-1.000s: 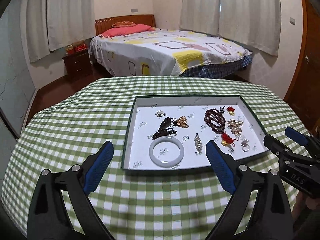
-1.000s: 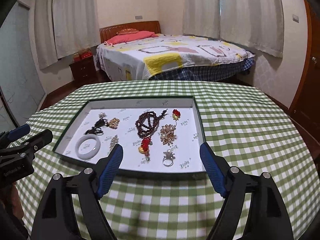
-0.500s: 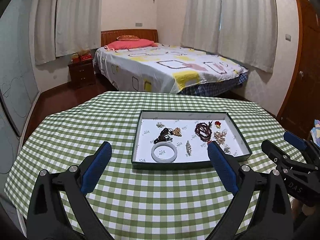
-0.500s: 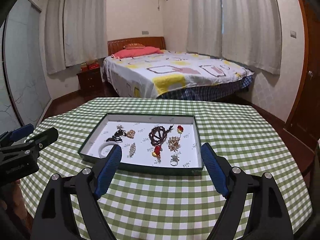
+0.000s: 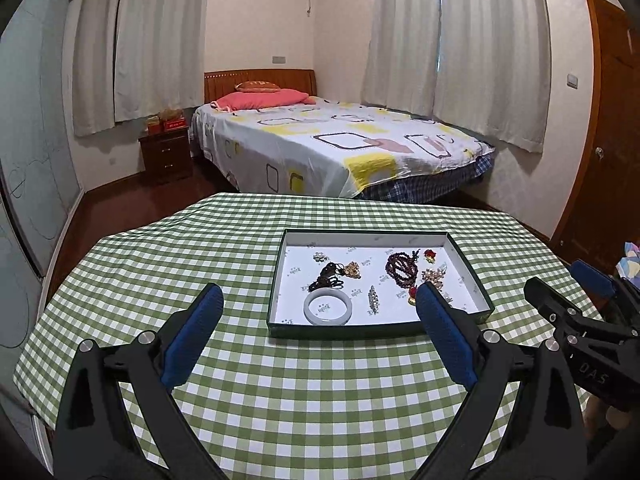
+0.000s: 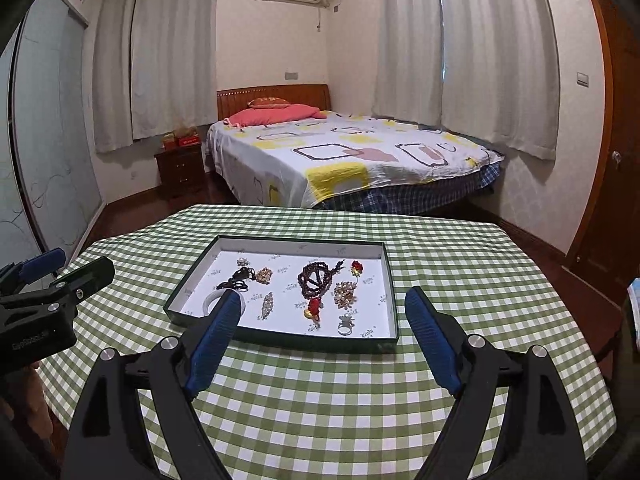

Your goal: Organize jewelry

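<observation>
A shallow dark-green tray [image 5: 344, 330] with a white floor sits on the checked table and holds the jewelry. Inside lie a pale jade bangle [image 5: 328, 308], a dark bead bracelet [image 5: 400, 268], a gold brooch [image 5: 352, 270], a dark cord piece [image 5: 330, 274] and a red charm [image 5: 430, 254]. In the right wrist view the tray [image 6: 316, 342] also shows a silver ring [image 6: 345, 326] and a pearl cluster [image 6: 345, 292]. My left gripper [image 5: 318, 292] hangs open above the table, short of the tray. My right gripper [image 6: 324, 296] is opening, with nothing between its fingers.
The green-and-white checked cloth [image 5: 320, 392] covers a round table whose edges fall away on all sides. Beyond it are a bed [image 5: 332, 148], a dark nightstand [image 5: 166, 156], curtained windows and a wooden door [image 5: 608, 128] at the right.
Both grippers have drawn back and upward from the tray. It now looks smaller and farther, and more of the room shows. Nothing was picked up.
</observation>
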`<state>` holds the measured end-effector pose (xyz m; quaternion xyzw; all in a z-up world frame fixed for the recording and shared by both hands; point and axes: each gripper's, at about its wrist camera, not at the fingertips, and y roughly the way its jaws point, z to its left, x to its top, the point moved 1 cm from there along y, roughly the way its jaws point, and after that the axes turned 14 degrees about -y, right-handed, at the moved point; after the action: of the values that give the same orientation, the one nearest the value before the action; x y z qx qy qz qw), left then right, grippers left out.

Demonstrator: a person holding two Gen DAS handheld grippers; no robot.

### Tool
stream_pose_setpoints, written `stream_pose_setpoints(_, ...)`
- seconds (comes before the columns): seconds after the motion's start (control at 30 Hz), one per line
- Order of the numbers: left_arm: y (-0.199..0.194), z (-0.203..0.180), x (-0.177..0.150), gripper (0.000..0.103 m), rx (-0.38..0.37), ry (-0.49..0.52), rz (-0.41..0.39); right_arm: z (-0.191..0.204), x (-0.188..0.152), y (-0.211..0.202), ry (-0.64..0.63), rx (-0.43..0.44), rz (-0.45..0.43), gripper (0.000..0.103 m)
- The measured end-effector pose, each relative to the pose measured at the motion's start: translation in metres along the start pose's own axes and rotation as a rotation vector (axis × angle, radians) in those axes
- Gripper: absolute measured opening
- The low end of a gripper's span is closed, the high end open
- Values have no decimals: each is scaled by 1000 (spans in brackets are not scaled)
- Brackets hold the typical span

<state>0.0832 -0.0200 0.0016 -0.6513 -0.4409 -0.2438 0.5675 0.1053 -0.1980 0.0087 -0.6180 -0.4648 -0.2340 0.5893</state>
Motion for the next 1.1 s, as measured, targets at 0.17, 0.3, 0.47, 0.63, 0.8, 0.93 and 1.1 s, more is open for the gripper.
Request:
stream_pose_setpoints(0.17, -3, 0, 1, 94, -2, 0, -9, 1, 1, -3, -2, -2, -5, 81)
stream_pose_setpoints(0.3, -2, 2, 0, 94, -1, -4, -5, 2, 1, -4, -3, -3, -5, 81)
stream_pose_setpoints(0.47, -2, 2, -1, 94, -1, -4, -4, 2, 1, -4, -2, -2, -6, 81)
stream_pose_setpoints(0.63, -2, 2, -1, 94, 0, -4, -5, 4, 3, -5, -4, -5, -11, 81)
stream_pose_setpoints(0.8, -1, 3, -1, 94, 3, -5, -6, 5, 3, -5, -5, -5, -12, 81)
stream_pose_setpoints(0.93, -1, 3, -1, 94, 3, -6, -7, 5, 3, -5, -4, -4, -12, 81)
stream_pose_setpoints(1.1, 0, 4, -1, 94, 0, -4, -3, 4, 3, -4, -5, -5, -12, 81)
